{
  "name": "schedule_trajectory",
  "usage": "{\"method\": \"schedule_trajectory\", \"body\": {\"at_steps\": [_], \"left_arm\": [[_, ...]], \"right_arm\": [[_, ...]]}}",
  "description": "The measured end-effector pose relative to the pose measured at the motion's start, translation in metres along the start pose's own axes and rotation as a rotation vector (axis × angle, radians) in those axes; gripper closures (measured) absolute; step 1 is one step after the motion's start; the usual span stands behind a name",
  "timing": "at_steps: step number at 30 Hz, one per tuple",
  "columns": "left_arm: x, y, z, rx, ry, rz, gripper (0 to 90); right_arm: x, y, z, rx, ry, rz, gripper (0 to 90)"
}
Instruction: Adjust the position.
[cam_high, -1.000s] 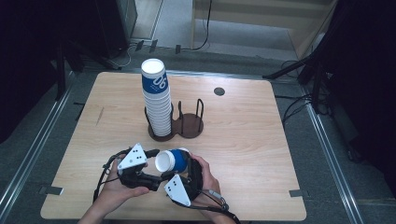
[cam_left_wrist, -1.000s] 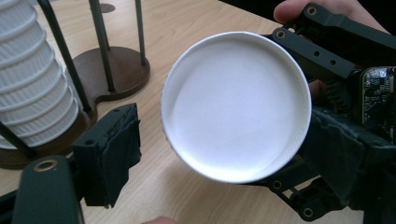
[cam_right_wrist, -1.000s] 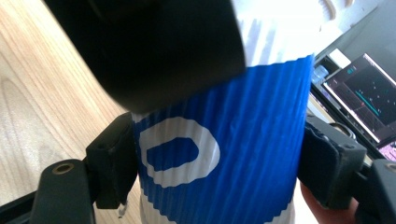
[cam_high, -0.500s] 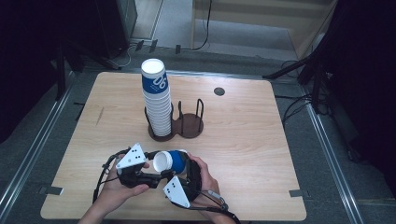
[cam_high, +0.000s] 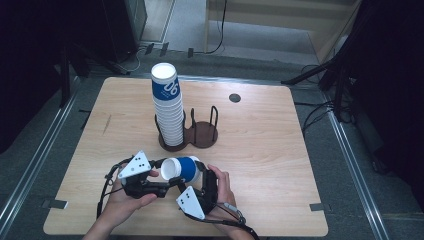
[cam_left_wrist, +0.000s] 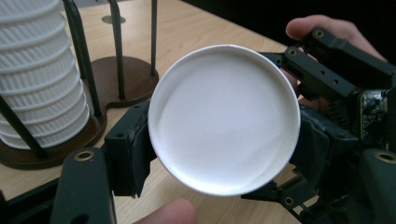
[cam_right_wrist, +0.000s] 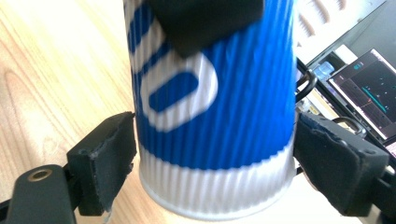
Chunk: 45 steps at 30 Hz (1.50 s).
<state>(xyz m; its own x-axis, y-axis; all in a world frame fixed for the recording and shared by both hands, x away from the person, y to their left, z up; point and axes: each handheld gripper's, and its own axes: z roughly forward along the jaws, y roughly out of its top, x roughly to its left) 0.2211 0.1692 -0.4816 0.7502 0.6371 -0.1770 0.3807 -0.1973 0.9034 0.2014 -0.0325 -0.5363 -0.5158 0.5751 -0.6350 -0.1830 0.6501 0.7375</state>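
Item: blue and white ribbed paper cup (cam_high: 182, 169), lying sideways above the near edge of the desk (cam_high: 270, 150), held between both tools.
Right hand-held gripper (cam_high: 202, 177): jaws closed against the cup's ribbed wall near its rim end, pads touching both sides.
Left hand-held gripper (cam_high: 159, 176): jaws clamped on the cup near its flat white base, which faces that gripper's camera.
Hands: left hand (cam_high: 120, 202) and right hand (cam_high: 222, 187) grasp the tools from below.
Farther off, mid-desk: tall stack of cups (cam_high: 167, 107) standing upright in one ring of a dark wooden two-ring holder (cam_high: 202, 132); second ring vacant.
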Motion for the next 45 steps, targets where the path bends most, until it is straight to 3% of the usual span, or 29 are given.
{"method": "schedule_trajectory", "body": {"at_steps": [6,12,15,21,25,28,33,45], "left_arm": [[0.003,0.001,-0.008,-0.049,0.028,-0.002,29.2],[0.008,0.000,-0.013,-0.108,0.107,0.009,29.2],[0.011,-0.001,-0.017,-0.149,0.143,0.011,29.2],[0.014,-0.002,-0.023,-0.221,0.181,0.029,29.2],[0.016,-0.002,-0.027,-0.253,0.218,0.014,29.2],[0.018,-0.003,-0.028,-0.263,0.209,0.013,29.3],[0.019,-0.003,-0.029,-0.265,0.235,0.011,29.2],[0.021,-0.004,-0.026,-0.289,0.193,0.001,29.2]], "right_arm": [[-0.004,0.004,-0.003,-0.009,-0.009,0.027,11.2],[-0.008,0.005,-0.005,-0.011,-0.012,0.063,7.2],[-0.012,0.004,-0.006,-0.006,-0.003,0.127,3.2],[-0.018,0.002,-0.006,0.000,-0.021,0.191,2.6],[-0.021,0.002,-0.006,0.008,-0.027,0.256,3.3],[-0.023,0.002,-0.006,0.004,-0.032,0.276,3.3],[-0.024,0.002,-0.005,0.012,-0.053,0.311,3.0],[-0.029,0.005,-0.004,0.036,-0.080,0.423,7.2]]}}
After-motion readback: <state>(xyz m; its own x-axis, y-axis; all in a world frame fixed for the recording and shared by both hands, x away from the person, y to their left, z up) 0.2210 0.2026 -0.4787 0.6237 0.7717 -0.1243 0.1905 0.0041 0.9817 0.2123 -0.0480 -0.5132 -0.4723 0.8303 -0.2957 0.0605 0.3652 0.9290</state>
